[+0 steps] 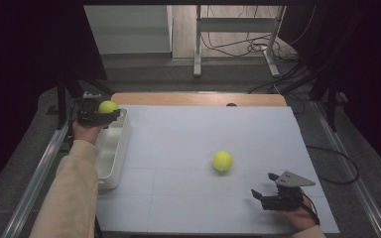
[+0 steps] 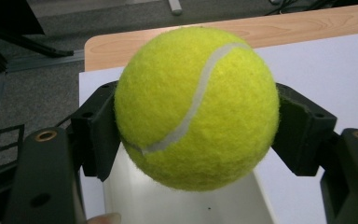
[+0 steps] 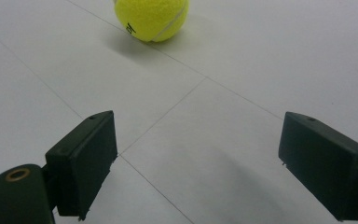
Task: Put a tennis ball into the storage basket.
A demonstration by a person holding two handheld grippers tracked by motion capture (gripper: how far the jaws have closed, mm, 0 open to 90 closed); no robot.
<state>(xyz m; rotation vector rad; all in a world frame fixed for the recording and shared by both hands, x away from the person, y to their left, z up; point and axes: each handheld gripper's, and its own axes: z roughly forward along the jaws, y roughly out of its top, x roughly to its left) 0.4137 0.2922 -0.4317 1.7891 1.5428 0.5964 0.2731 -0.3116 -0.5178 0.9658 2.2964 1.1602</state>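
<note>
Left gripper (image 1: 110,113) is clamping one tennis ball (image 2: 196,108), both pads pressing its sides, and is holding it over the far end of the white bin (image 1: 113,163). In the left gripper view the bin's open trough is sitting directly below the ball, with the table's wooden far edge (image 2: 279,28) just beyond it.

The ball is round, so no long axis; its white seam is running diagonally from upper right to lower left.

Right gripper (image 1: 262,196) is resting low on the white mat (image 1: 188,139), jaws standing wide apart with nothing between them. A second tennis ball (image 3: 151,18) is lying ahead of it, well apart, with bare mat all round.
</note>
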